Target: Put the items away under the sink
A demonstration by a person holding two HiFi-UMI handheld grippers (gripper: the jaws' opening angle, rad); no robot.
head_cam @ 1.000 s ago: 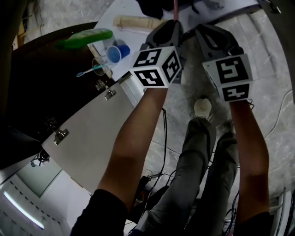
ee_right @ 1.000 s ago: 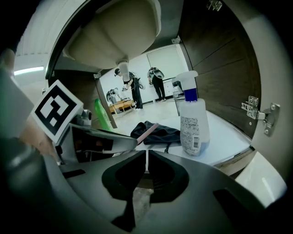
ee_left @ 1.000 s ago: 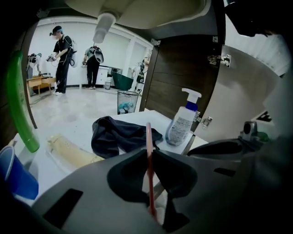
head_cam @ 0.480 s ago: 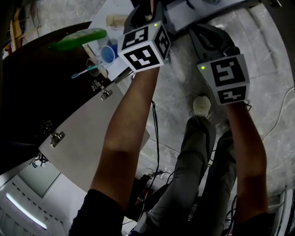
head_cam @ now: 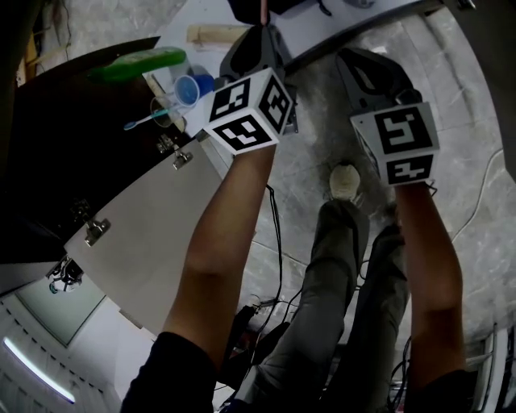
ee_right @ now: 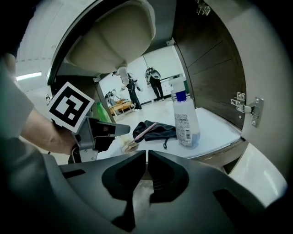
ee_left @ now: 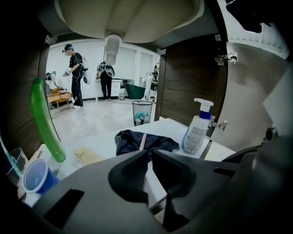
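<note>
From the head view, the left gripper [head_cam: 260, 32] reaches over the white cabinet floor [head_cam: 339, 20] beside the open white cabinet door [head_cam: 153, 234], and the right gripper [head_cam: 359, 58] hangs just outside. A green plastic bottle [head_cam: 137, 64], a blue cup [head_cam: 188, 90] and a clear glass holding a toothbrush [head_cam: 165, 110] sit at the left.

The left gripper view adds the basin underside [ee_left: 132, 18] and its drain pipe [ee_left: 112, 48]. It also shows a dark cloth [ee_left: 126, 139] with a pink stick [ee_left: 142, 140] on it and a white pump bottle with a blue collar [ee_left: 197, 130]. These jaws have just been closing; only a slit remains, with nothing in it.

The right gripper view shows its jaws together and empty, aimed at the pump bottle, with a door hinge [ee_right: 247, 109] to the right.
</note>
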